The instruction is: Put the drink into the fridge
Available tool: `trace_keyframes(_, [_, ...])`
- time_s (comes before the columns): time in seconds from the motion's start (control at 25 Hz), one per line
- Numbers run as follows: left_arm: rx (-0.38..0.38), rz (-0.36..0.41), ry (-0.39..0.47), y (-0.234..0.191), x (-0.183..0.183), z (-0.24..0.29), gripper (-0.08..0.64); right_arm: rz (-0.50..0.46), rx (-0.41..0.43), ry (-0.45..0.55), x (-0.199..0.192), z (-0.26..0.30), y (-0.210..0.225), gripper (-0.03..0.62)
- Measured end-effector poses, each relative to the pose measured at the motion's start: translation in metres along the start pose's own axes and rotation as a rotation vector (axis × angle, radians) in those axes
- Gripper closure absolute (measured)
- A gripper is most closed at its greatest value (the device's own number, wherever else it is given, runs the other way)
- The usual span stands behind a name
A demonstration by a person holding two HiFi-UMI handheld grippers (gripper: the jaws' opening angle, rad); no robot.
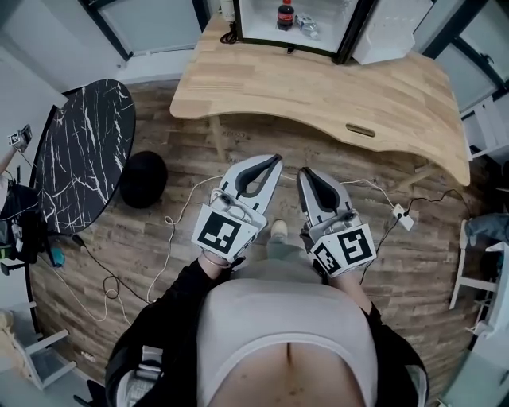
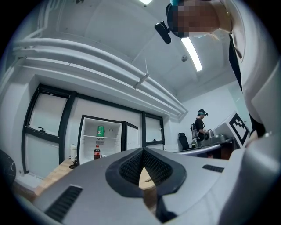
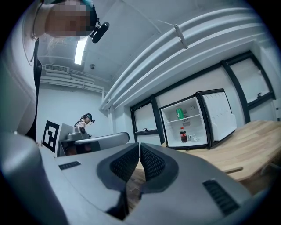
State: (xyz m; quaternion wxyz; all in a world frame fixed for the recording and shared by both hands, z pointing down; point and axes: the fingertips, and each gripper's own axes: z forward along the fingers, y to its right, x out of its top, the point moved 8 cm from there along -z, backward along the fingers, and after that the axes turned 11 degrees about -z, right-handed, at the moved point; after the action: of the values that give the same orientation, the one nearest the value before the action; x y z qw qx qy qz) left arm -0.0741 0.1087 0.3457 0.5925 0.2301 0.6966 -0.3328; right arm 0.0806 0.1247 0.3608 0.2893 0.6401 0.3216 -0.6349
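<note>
The left claw [image 1: 273, 160] and the right claw [image 1: 305, 172] are both pressed together on nothing, side by side above the floor. The cola bottle [image 1: 285, 14] stands upright inside the open fridge [image 1: 347, 38] on the wooden tabletop [image 1: 334, 95], well apart from them.

Wooden table [image 1: 318, 95], black marble table [image 1: 83, 155], black rounded object [image 1: 143, 179] just beside it.

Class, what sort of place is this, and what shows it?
Probably an office or lab: a wooden desk, an open mini fridge standing on it, and cables trailing over the floor.
</note>
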Motion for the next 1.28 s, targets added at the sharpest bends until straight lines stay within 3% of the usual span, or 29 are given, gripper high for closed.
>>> trace_keyframes(0.72, [-0.043,-0.031,0.008,0.091,-0.011,-0.155,0.554,0.0,-0.06,-0.001,0.004,-0.121,-0.146,0.563])
trace_keyframes(1.28, [-0.051,-0.038,0.008,0.13,-0.005,-0.169,0.554,-0.02,-0.046,0.014,0.025,-0.155,-0.153,0.563])
